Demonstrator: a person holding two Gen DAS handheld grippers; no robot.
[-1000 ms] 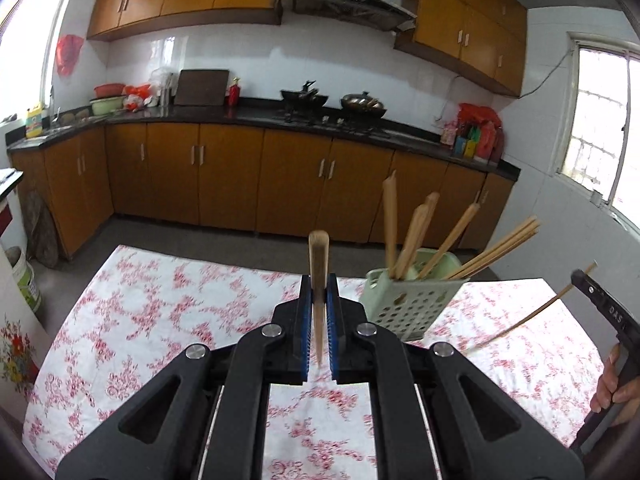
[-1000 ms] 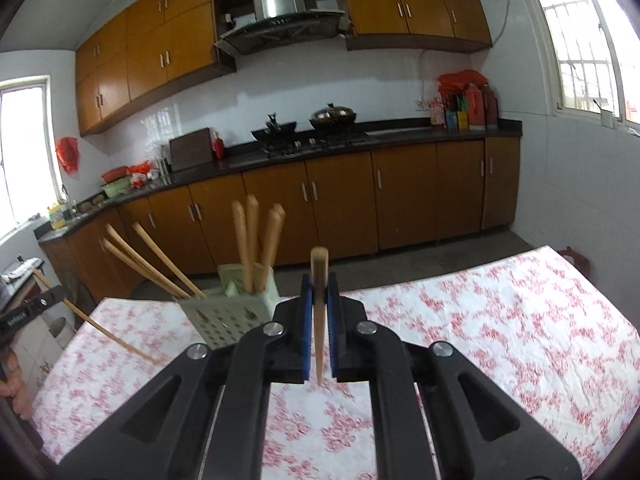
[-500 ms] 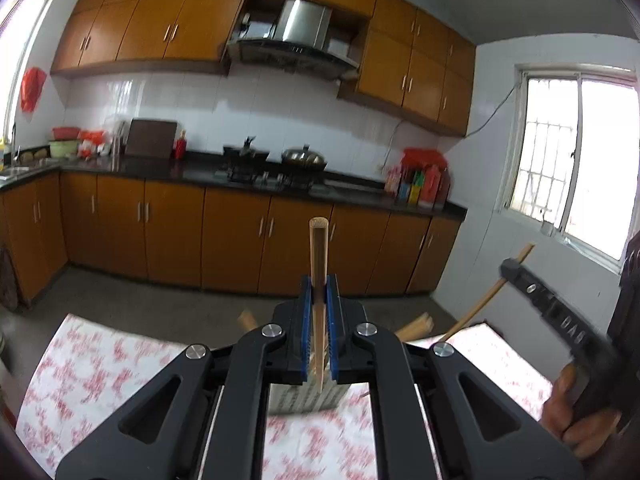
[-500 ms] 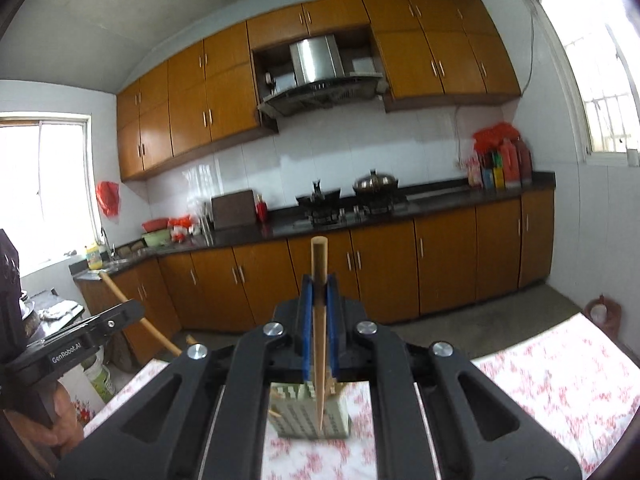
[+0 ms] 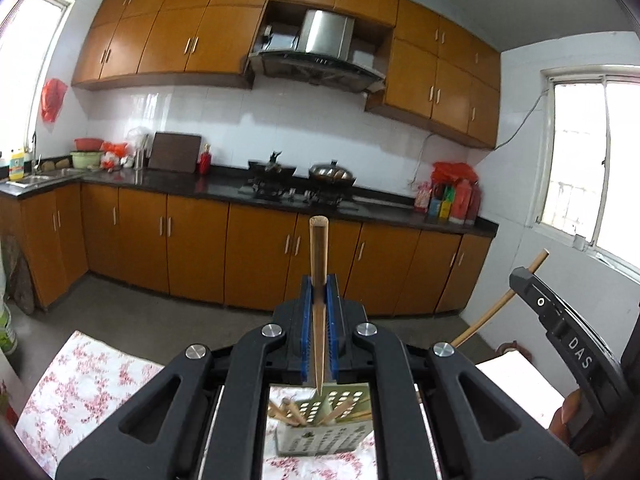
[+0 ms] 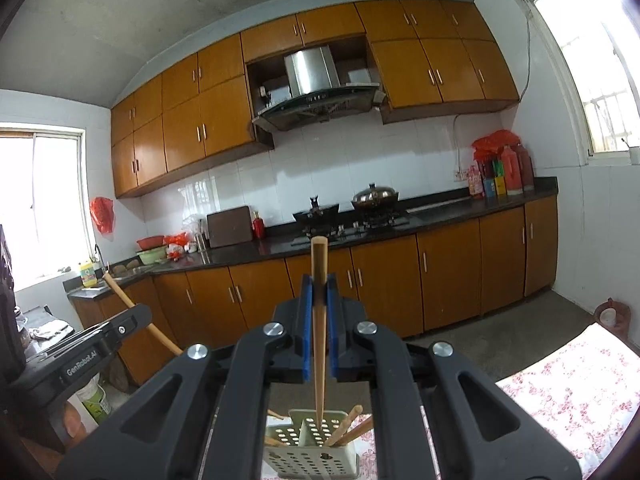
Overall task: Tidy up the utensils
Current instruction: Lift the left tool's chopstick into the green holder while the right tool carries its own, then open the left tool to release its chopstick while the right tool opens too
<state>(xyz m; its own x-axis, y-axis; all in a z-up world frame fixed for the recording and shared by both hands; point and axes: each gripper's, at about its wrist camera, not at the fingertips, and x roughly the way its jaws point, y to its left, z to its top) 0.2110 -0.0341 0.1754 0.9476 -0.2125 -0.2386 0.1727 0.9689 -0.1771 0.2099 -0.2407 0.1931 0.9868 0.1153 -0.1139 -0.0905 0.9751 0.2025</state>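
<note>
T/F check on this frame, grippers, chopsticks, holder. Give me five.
1. The left gripper is clamped on a chopstick. True.
2. The right gripper is empty. False: its blue pads grip a chopstick too.
3. The green perforated holder already has chopsticks in it. True.
4. The holder lies tipped over on the floral tablecloth. False: it stands upright, opening upward.
5. Both held chopsticks have their narrow tips pointing toward the ceiling. False: the thick ends point up and the narrow tips hang over the holder.
</note>
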